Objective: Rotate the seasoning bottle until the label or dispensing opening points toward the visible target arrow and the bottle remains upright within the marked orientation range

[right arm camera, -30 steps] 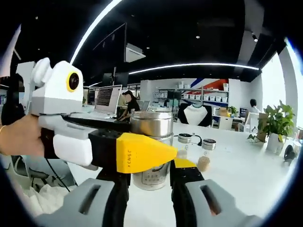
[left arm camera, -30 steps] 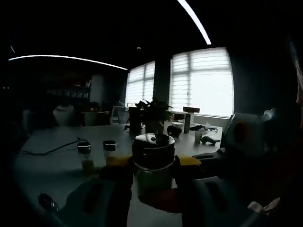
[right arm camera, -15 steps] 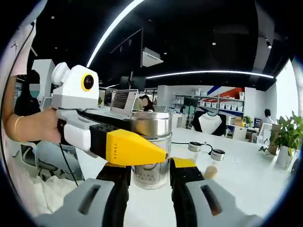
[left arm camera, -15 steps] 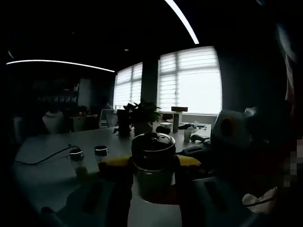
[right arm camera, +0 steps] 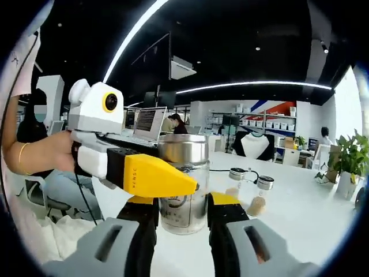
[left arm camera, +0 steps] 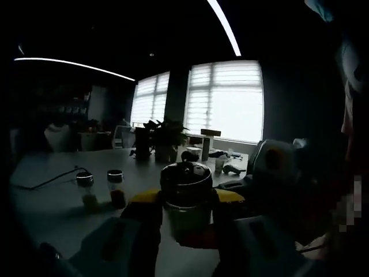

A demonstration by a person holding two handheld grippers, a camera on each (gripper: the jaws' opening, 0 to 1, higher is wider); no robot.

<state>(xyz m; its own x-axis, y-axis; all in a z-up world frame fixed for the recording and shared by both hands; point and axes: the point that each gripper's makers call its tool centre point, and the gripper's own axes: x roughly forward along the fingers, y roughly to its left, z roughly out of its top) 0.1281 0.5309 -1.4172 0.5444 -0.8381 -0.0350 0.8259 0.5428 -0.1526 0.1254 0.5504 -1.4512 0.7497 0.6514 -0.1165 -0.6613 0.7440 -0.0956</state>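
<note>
The seasoning bottle (right arm camera: 183, 179) is a glass jar with a steel lid, standing upright on the white table (right arm camera: 300, 231). My right gripper (right arm camera: 183, 210) is shut on its lower part, one black jaw on each side. From the left, the left gripper reaches in and presses its yellow finger (right arm camera: 161, 176) against the jar's side. In the dim left gripper view the bottle (left arm camera: 185, 196) sits between my left gripper's (left arm camera: 187, 202) yellow-tipped jaws, which are shut on it. The right gripper's white body (left arm camera: 274, 164) is at the right.
Two small spice jars (right arm camera: 236, 182) (right arm camera: 262, 193) stand just beyond the bottle, also visible as jars (left arm camera: 85, 190) (left arm camera: 116, 187). A potted plant (left arm camera: 164, 138) and a cable (left arm camera: 40, 182) lie farther back. A person's hand (right arm camera: 40, 156) holds the left gripper. Desks and people fill the background.
Both views have swung a little with the hands, so the small jars and plant sit elsewhere in the picture. The bottle stays gripped by both grippers, and its label print shows slightly further left.
</note>
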